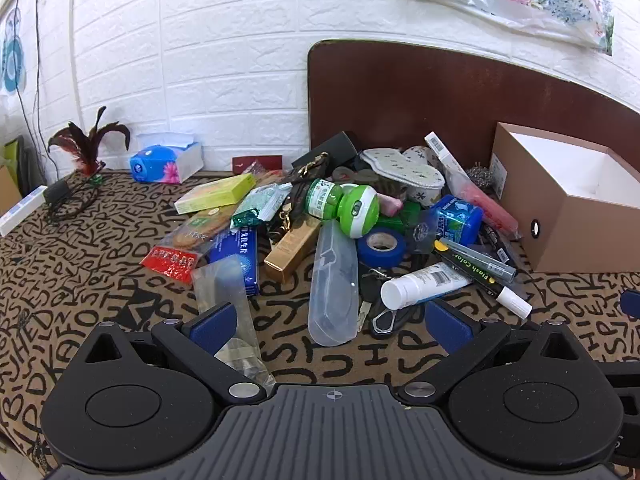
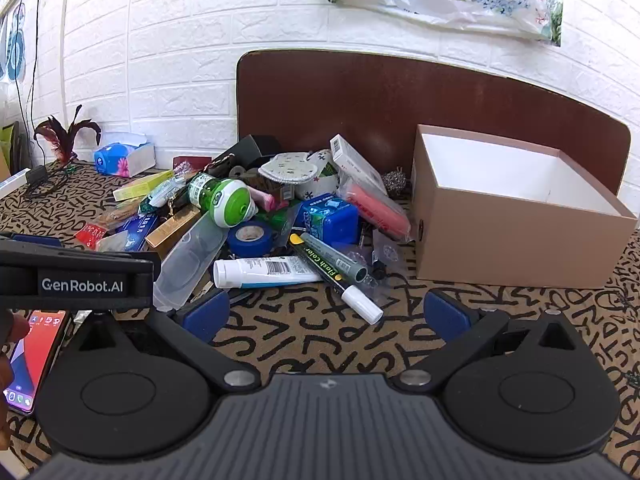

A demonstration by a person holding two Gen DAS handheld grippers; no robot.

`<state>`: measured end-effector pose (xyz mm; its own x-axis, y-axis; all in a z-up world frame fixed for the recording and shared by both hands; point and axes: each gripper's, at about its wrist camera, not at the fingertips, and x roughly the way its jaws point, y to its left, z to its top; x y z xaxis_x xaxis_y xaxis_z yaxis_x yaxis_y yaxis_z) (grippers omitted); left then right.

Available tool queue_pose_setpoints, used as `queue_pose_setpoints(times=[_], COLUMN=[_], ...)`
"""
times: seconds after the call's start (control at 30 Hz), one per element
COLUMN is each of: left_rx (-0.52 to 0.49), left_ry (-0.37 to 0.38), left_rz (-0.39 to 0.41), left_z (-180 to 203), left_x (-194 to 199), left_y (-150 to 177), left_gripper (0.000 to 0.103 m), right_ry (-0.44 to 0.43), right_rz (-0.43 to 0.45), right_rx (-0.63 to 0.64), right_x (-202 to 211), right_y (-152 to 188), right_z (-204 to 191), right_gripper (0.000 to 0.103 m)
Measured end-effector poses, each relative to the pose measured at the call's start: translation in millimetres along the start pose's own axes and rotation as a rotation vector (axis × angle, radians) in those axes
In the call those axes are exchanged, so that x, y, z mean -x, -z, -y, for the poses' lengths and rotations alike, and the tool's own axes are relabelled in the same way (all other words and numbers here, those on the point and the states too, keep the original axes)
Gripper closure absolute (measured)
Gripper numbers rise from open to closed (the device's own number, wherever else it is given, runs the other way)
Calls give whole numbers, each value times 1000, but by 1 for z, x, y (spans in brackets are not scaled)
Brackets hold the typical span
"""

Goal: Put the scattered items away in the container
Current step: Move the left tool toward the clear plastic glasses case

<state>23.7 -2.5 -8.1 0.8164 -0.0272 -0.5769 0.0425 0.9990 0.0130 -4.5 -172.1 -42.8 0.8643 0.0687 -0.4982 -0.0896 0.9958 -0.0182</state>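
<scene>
Both grippers, left (image 1: 334, 316) and right (image 2: 326, 314), spread wide, empty; phone (image 2: 38, 354), seemingly hand-held, in right view only.

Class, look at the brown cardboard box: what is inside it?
The cardboard box shows only bare white inner walls; its near wall hides the floor, so anything lying there is unseen.

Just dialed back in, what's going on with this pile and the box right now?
Nothing is being held. The left gripper and right gripper are both open, hovering over the patterned tablecloth in front of the clutter. The white tube, marker, blue tape roll and green bottle lie in the heap. The brown box to the right looks empty as far as its inside shows.
</scene>
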Motion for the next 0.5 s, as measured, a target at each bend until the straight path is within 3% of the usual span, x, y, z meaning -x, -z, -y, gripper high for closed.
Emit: queue_pose_setpoints(times=[0.5], left_rx=[22], left_ry=[28], left_rz=[-52], left_z=[-7], left_x=[-16], left_y=[-3], left_gripper=[0], right_ry=[-24], right_rz=[-32], right_rx=[28], right_x=[-13], right_y=[-3], right_z=[-12], right_gripper=[0])
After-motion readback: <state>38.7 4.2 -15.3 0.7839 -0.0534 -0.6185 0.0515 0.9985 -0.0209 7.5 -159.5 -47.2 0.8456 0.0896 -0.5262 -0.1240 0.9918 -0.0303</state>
